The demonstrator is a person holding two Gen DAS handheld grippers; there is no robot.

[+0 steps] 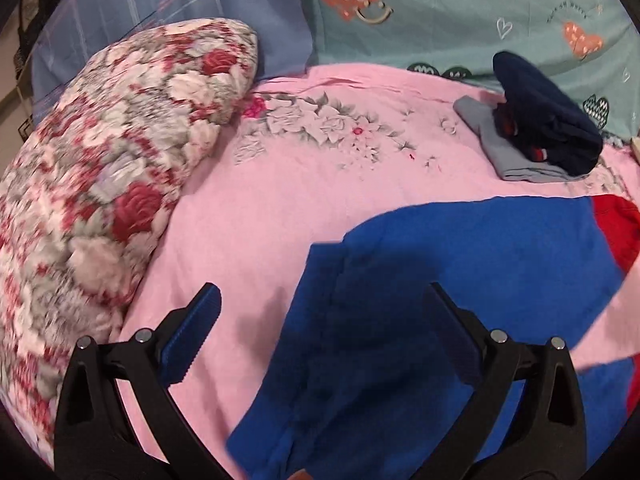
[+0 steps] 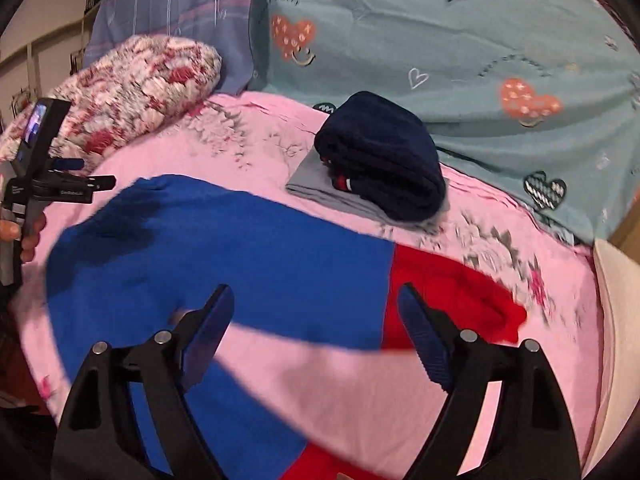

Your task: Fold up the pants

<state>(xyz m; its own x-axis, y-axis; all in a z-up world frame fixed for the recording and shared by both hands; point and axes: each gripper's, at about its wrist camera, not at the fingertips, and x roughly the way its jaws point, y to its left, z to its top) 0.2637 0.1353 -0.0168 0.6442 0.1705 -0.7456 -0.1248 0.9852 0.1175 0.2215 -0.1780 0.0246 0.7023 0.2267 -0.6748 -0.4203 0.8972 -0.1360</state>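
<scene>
Blue pants (image 1: 460,280) with red leg ends (image 1: 616,228) lie spread on the pink floral bedsheet (image 1: 280,208). In the right wrist view the pants (image 2: 240,248) show two legs apart, with red ends (image 2: 448,296). My left gripper (image 1: 324,332) is open and empty, hovering over the waist end of the pants. My right gripper (image 2: 316,320) is open and empty above the gap between the two legs. The left gripper's body (image 2: 36,176) shows at the left edge of the right wrist view, held by a hand.
A rolled floral quilt (image 1: 104,184) lies along the left side. A folded grey garment (image 2: 320,188) with a folded navy garment (image 2: 384,156) on top sits at the back. Teal heart-print bedding (image 2: 460,60) and a blue plaid pillow (image 1: 160,4) line the headboard side.
</scene>
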